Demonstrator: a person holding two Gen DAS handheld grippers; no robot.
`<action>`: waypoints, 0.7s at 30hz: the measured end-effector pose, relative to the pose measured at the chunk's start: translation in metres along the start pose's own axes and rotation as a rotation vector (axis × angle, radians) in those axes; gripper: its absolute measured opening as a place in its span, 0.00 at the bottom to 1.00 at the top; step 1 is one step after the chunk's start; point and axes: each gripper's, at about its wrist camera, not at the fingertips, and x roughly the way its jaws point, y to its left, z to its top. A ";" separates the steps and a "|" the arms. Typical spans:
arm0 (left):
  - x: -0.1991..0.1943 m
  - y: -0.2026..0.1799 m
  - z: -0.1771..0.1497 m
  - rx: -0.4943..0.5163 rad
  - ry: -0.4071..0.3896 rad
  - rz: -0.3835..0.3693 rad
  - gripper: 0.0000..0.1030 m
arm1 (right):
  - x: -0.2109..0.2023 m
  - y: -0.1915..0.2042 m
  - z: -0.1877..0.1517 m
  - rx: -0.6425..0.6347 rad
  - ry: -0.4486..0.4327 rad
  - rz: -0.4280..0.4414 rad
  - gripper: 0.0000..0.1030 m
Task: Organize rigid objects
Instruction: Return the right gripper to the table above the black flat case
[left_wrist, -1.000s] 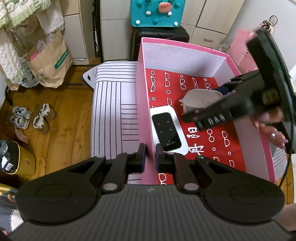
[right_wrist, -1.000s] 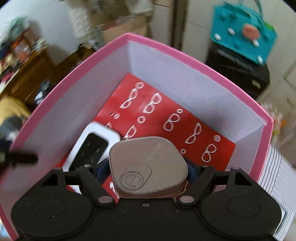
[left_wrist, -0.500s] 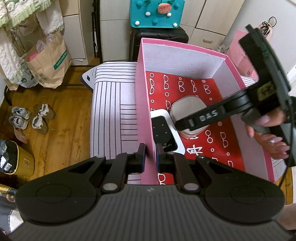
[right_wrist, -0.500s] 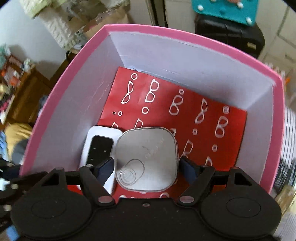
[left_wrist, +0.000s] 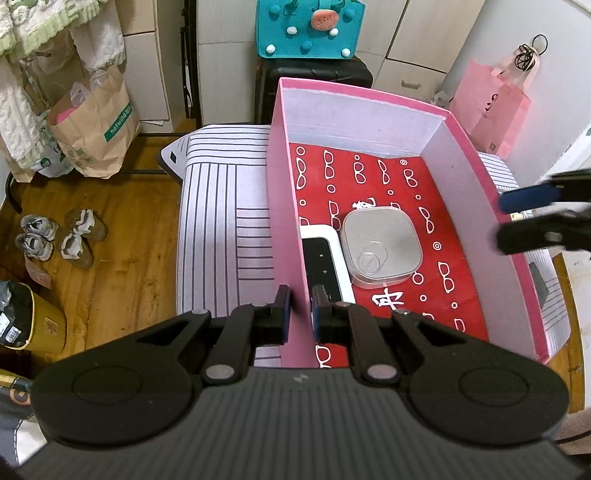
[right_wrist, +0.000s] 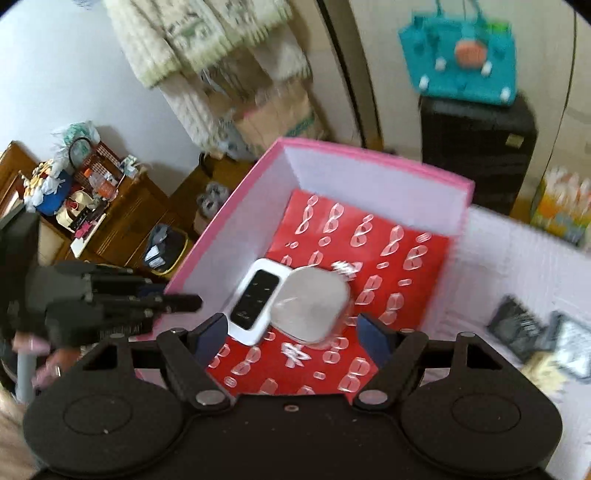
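1. Wood plank floor (left_wrist: 92, 280) around a white cloth with thin black stripes (left_wrist: 221, 221); pink cardboard box (left_wrist: 369, 107) sits on the cloth, open top, white inner walls, straight thin rims.
2. Box bottom lined with red paper (left_wrist: 388, 177) printed with white glasses shapes; glossy and flat.
3. Grey rounded-square case (left_wrist: 380, 243) lies flat on the red paper near box centre, smooth lid with a round embossed mark, clear plastic base edge showing.
4. White WiFi router (left_wrist: 325, 254), rounded rectangle with glossy black face, lies flat at 9 o'clock of the case, touching or just beside it, tight against the box's left wall.
5. Left gripper (left_wrist: 301, 314) at 6 o'clock in the left wrist view: jaws nearly closed, pinching the box's left wall, one blue pad outside and one inside.
6. Right gripper (right_wrist: 291, 332): jaws spread wide, nothing between the pads; it hangs above the box, clear of the case. In the left wrist view its tips show at 3 o'clock, beyond the right wall.
7. Open room: far half of the red paper, 12 o'clock of the case, is bare; so is the strip at 3 o'clock along the right wall.
8. Background at 12 o'clock: teal felt bag (left_wrist: 306, 26) on a black suitcase (left_wrist: 314, 74). Brown paper bag (left_wrist: 96, 122) at 10 o'clock, shoes (left_wrist: 55, 236) at 9 o'clock on the floor.
9. Right wrist view is motion-blurred; small items on the cloth at 3 o'clock there cannot be identified.
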 end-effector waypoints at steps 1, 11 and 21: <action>0.000 0.000 -0.001 -0.001 -0.003 -0.001 0.10 | -0.008 -0.004 -0.008 -0.019 -0.029 -0.025 0.79; -0.001 0.001 -0.002 -0.014 -0.015 -0.004 0.10 | -0.034 -0.067 -0.100 0.006 -0.095 -0.273 0.80; -0.002 0.000 -0.003 -0.020 -0.019 0.006 0.10 | -0.041 -0.127 -0.153 0.372 -0.014 -0.153 0.81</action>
